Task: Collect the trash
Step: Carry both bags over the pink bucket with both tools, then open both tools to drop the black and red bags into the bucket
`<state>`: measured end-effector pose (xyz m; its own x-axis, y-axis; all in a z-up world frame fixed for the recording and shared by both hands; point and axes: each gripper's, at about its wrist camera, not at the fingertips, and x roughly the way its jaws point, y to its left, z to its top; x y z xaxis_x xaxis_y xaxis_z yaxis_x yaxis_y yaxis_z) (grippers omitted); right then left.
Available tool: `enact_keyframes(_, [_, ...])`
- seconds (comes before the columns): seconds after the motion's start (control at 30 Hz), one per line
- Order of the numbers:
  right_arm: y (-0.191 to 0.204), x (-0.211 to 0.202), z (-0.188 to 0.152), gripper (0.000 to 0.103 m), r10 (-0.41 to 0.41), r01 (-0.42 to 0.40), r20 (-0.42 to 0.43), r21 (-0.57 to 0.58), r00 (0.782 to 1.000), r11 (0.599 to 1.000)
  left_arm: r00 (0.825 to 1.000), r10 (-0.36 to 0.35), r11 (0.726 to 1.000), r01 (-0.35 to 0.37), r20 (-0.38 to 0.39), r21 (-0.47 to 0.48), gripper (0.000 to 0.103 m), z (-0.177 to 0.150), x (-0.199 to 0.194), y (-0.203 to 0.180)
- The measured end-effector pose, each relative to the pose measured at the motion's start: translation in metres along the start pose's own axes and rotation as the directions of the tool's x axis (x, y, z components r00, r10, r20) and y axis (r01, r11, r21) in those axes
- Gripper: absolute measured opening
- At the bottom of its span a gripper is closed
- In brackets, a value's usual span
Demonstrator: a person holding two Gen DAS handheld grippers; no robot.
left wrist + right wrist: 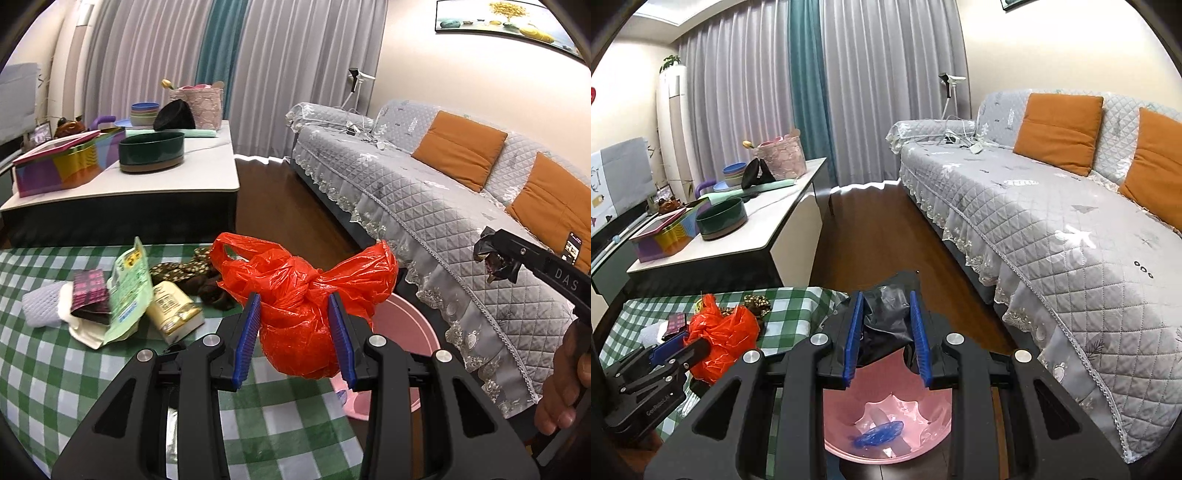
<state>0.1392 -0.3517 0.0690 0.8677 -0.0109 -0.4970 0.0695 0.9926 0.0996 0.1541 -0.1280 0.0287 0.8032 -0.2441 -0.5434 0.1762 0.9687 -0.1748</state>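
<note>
Blue pads of my left gripper (295, 336) clamp a knotted red bag (295, 295); my right gripper (886, 336) pinches black plastic (886, 321) above the pink bin (886, 424).

Near table (55, 387) is covered in a green-and-white checked cloth. Lying on it, grouped at the far side: pale grey mesh pad (40, 304), white flat piece (83, 328), dark wrapper with pink pattern (90, 293), light green printed pouch (129, 291) propped up on edge, cream-yellow packet (175, 308), brown floral-patterned fabric bundle (184, 275). Beyond it, low white-topped table (207, 173) with dark base carries a multicoloured striped tin with pink lid (62, 164), dark green round tub (151, 151), stacked pastel bowls (144, 112), black hat-like item (174, 116), pink lace-covered basket (199, 103). Dark wood floor (886, 243) carries a pink plastic bin (886, 432) just beside the checked table.
</note>
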Motion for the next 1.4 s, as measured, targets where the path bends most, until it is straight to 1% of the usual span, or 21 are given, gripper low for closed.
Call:
enact_keyframes(0.33, [-0.006, 0.016, -0.001, 0.026, -0.012, 0.012, -0.02, 0.023, 1.0, 1.0, 1.0, -0.023, 1.0, 0.023, -0.004, 0.009, 0.037, 0.012, 0.02, -0.012])
enact_keyframes(0.77, [-0.009, 0.047, -0.01, 0.026, -0.034, 0.036, -0.082, 0.027, 0.996, 0.999, 0.996, -0.084, 0.996, 0.084, -0.021, 0.022, 0.037, 0.02, 0.053, -0.028])
enact_keyframes(1.1, [-0.013, 0.057, -0.017, 0.027, -0.052, 0.055, -0.114, 0.024, 0.992, 0.998, 0.992, -0.12, 0.992, 0.121, -0.028, 0.029, 0.038, 0.027, 0.069, -0.037])
enact_keyframes(1.17, [-0.014, 0.059, -0.018, 0.029, -0.065, 0.068, -0.119, 0.023, 0.991, 0.997, 0.99, -0.135, 0.99, 0.136, -0.03, 0.031, 0.041, 0.029, 0.071, -0.04])
enact_keyframes(1.2, [-0.015, 0.061, -0.018, 0.04, -0.078, 0.081, -0.123, 0.023, 0.989, 0.996, 0.99, -0.136, 0.99, 0.137, -0.03, 0.033, 0.043, 0.03, 0.072, -0.041])
enact_keyframes(1.23, [-0.017, 0.062, -0.019, 0.05, -0.089, 0.093, -0.127, 0.027, 0.988, 0.995, 0.99, -0.135, 0.99, 0.136, -0.028, 0.034, 0.051, 0.03, 0.072, -0.042])
enact_keyframes(1.27, [-0.018, 0.062, -0.019, 0.051, -0.088, 0.093, -0.127, 0.036, 0.988, 0.995, 0.99, -0.138, 0.99, 0.139, -0.028, 0.03, 0.055, 0.031, 0.073, -0.042])
enact_keyframes(1.3, [-0.02, 0.063, -0.02, 0.051, -0.087, 0.093, -0.13, 0.041, 0.988, 0.995, 0.99, -0.14, 0.99, 0.141, -0.029, 0.025, 0.056, 0.032, 0.074, -0.042])
enact_keyframes(1.4, [-0.021, 0.063, -0.02, 0.054, -0.095, 0.101, -0.133, 0.04, 0.987, 0.994, 0.99, -0.137, 0.99, 0.137, -0.025, 0.02, 0.056, 0.033, 0.072, -0.042])
